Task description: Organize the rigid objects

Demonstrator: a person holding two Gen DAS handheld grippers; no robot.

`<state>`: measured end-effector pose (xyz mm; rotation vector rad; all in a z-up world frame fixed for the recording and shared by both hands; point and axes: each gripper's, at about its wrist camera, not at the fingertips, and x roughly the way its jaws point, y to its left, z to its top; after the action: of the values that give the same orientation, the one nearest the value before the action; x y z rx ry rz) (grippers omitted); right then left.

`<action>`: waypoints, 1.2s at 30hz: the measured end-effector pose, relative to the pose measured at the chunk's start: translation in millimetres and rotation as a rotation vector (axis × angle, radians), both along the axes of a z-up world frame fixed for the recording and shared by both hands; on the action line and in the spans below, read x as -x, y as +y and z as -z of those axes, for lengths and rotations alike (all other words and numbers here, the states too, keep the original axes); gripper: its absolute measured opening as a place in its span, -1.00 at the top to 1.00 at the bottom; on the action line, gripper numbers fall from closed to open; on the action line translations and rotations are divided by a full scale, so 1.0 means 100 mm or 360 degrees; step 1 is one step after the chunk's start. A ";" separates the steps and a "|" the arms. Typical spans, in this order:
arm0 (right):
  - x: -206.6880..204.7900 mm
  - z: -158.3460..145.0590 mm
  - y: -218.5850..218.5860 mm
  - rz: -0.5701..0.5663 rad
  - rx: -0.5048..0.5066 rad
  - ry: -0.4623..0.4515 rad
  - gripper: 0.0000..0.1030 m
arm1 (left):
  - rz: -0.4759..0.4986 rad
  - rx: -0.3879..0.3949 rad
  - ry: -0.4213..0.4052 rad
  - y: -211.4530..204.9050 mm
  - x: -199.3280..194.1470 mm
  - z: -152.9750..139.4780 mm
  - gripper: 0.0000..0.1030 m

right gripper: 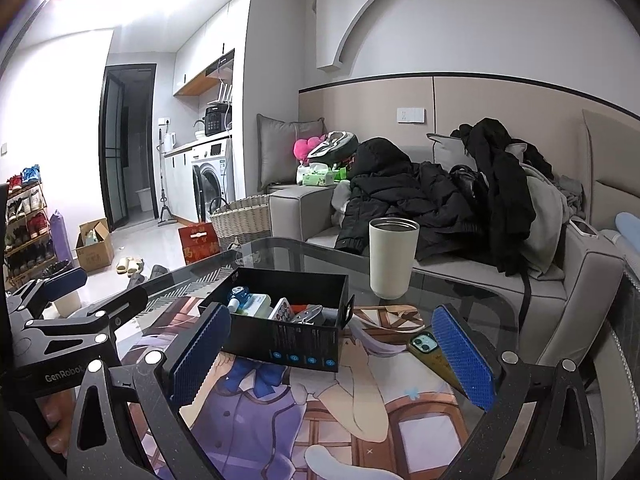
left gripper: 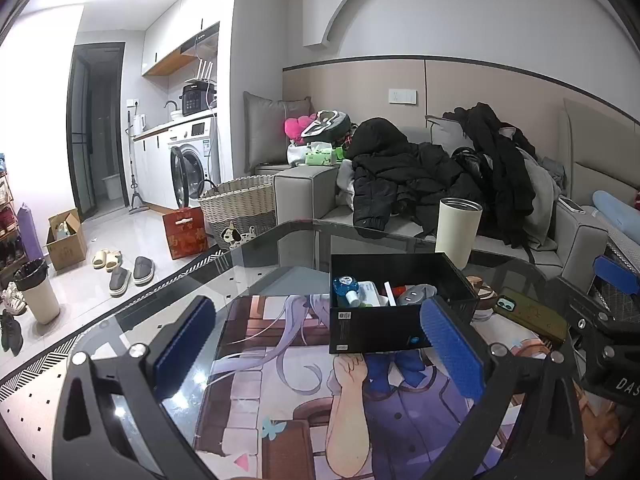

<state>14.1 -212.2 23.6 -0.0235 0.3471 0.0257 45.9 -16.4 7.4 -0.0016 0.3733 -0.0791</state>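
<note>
An open black box [left gripper: 400, 328] [right gripper: 288, 338] stands on the glass table [left gripper: 256, 264] and holds several small items, among them a blue round bottle [left gripper: 345, 285] [right gripper: 238, 295] and a white packet [right gripper: 259, 305]. My left gripper [left gripper: 320, 344] is open with nothing between its blue pads; its right pad [left gripper: 452, 348] overlaps the box's near right corner in view. My right gripper [right gripper: 332, 358] is open too, hovering just in front of the box. A phone in an olive case [left gripper: 532, 314] [right gripper: 434, 354] lies right of the box. A cream tumbler [left gripper: 458, 232] [right gripper: 393, 256] stands behind it.
An illustrated mat [left gripper: 280, 392] [right gripper: 320, 420] covers the table under the grippers. A grey sofa [right gripper: 460, 276] piled with black coats [left gripper: 404, 168] runs behind the table. A wicker basket [left gripper: 240, 208], a red bag [left gripper: 186, 232], slippers and a bin sit on the floor to the left.
</note>
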 end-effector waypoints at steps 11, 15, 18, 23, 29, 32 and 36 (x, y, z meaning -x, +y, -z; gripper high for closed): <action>-0.02 0.02 0.01 -0.0005 0.0005 0.0016 -0.99 | -0.0007 0.0008 0.0020 0.00 -0.04 0.04 -1.00; -0.01 0.04 0.02 0.0006 0.0010 0.0013 -0.99 | -0.0007 0.0015 0.0044 -0.01 -0.06 0.07 -1.00; -0.02 0.05 0.02 0.0002 -0.0005 0.0021 -0.99 | 0.0004 0.0012 0.0052 -0.02 -0.06 0.08 -1.00; -0.06 0.07 0.02 0.0005 -0.0012 0.0062 -0.99 | 0.0008 0.0012 0.0054 -0.03 -0.06 0.08 -1.00; -0.06 0.07 0.02 0.0011 -0.0014 0.0058 -0.99 | 0.0017 0.0011 0.0064 -0.04 -0.07 0.07 -1.00; -0.06 0.08 0.02 0.0014 -0.0015 0.0061 -0.99 | 0.0024 0.0013 0.0060 -0.05 -0.07 0.07 -1.00; -0.05 0.08 0.01 0.0016 -0.0023 0.0069 -0.99 | 0.0026 0.0009 0.0066 -0.05 -0.07 0.07 -1.00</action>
<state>19.5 -211.0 15.3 -0.0069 0.3906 0.0185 53.2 -21.4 -0.1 -0.0058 0.4146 -0.0966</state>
